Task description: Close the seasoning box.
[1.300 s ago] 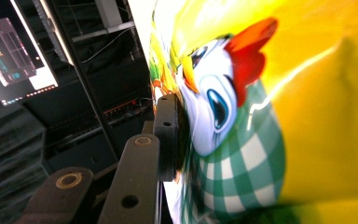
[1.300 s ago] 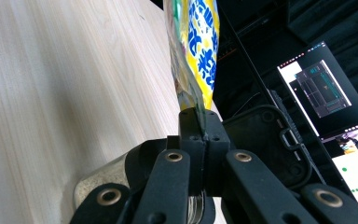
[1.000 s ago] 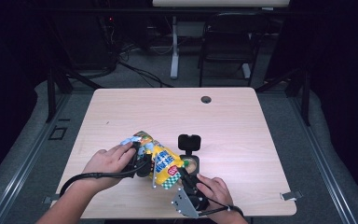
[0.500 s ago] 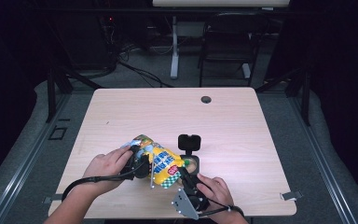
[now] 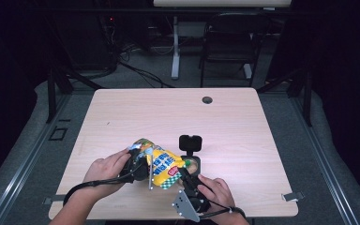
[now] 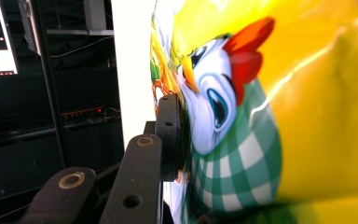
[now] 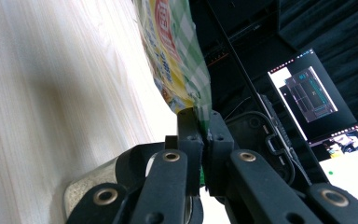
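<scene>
Table (image 5: 243,131), snack bag (image 5: 161,164): unmoved since.

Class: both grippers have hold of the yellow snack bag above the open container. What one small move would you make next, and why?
Probably tilt the snack bag a little further toward the container. The left gripper grips its side, the right gripper pinches its checked edge, and the bag's end already sits by the container's open mouth.

Left tongs (image 5: 146,165) clamped; right tongs (image 5: 183,172) pinched, jaws just easing apart
</scene>
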`<state>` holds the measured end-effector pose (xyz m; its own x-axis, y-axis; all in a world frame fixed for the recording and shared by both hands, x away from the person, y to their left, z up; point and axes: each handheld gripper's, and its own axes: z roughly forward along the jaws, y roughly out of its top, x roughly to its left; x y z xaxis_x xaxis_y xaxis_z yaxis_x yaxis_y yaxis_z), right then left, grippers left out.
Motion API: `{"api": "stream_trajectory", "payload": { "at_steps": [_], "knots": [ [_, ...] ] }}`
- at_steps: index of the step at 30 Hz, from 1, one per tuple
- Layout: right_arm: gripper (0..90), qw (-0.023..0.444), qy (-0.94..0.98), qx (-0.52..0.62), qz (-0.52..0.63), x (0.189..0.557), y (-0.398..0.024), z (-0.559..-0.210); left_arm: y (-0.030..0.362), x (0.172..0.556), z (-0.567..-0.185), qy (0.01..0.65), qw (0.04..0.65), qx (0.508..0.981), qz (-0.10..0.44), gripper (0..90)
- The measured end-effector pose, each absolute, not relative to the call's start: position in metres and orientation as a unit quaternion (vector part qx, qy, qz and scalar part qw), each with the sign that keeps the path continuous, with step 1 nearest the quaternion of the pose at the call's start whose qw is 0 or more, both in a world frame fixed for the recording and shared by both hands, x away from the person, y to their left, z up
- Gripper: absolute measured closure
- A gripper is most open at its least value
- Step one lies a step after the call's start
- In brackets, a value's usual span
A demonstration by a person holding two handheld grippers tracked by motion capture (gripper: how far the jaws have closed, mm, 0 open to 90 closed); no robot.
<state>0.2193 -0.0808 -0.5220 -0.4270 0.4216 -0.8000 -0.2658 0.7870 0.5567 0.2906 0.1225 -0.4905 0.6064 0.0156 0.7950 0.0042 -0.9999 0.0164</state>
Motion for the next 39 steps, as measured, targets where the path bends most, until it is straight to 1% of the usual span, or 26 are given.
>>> {"api": "stream_trajectory", "payload": {
  "at_steps": [19, 23, 33, 36, 39],
  "knots": [
    [85.6, 0.536, 0.779, 0.045, 0.322, 0.219, -0.081, -0.522, 0.126, 0.289, -0.5, 0.024, 0.031, 0.899, 0.436, 76.4],
    [84.4, 0.537, 0.779, 0.045, 0.322, 0.219, -0.081, -0.522, 0.128, 0.288, -0.503, 0.03, 0.048, 0.898, 0.437, 77.1],
    [82.2, 0.539, 0.777, 0.044, 0.323, 0.22, -0.081, -0.522, 0.129, 0.287, -0.509, 0.045, 0.068, 0.896, 0.437, 79.2],
    [82.1, 0.539, 0.778, 0.044, 0.32, 0.22, -0.081, -0.522, 0.129, 0.287, -0.509, 0.045, 0.064, 0.897, 0.435, 79.4],
    [82.0, 0.538, 0.778, 0.043, 0.32, 0.22, -0.081, -0.522, 0.13, 0.287, -0.512, 0.051, 0.076, 0.895, 0.437, 79.8]
  ]
}}
